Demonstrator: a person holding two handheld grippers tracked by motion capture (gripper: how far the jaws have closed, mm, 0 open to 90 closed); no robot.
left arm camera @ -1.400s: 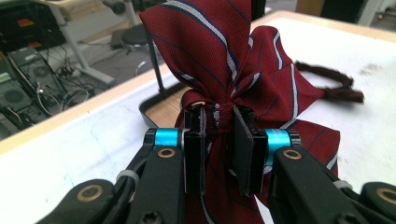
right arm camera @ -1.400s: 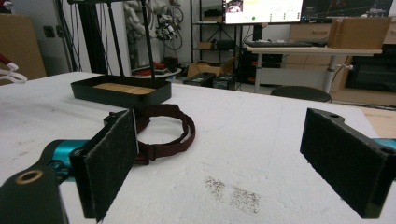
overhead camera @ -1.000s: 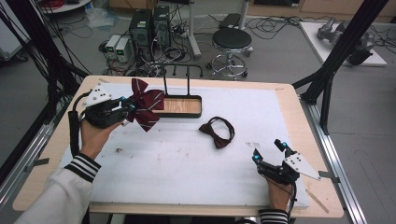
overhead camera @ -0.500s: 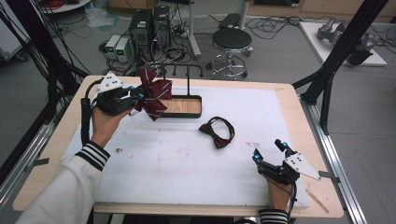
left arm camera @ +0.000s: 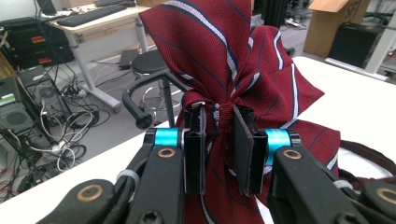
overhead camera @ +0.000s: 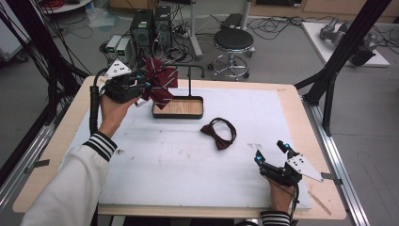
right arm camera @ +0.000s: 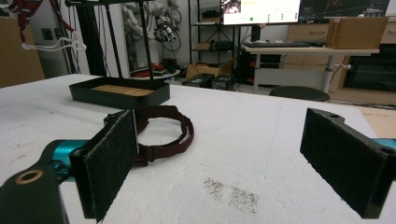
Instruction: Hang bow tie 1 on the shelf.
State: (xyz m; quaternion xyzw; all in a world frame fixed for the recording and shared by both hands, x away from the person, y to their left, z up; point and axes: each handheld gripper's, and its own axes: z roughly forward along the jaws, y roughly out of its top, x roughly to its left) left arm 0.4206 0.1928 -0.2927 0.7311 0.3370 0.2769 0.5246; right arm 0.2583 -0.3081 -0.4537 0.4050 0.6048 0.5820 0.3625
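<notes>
Left gripper view shows your left tongs (left arm camera: 219,154) clamped on the striped red bow tie's (left arm camera: 233,70) knot, lifted beside the stand (overhead camera: 188,89), so you're probably hanging it next, while your right tongs (overhead camera: 273,153) rest open on the surface (overhead camera: 164,165).

No text, label, brand, number or sign can be read anywhere.

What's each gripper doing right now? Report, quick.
Left gripper: shut on the striped bow tie, held up over the stand.
Right gripper: open, holding nothing, low over the table.
</notes>
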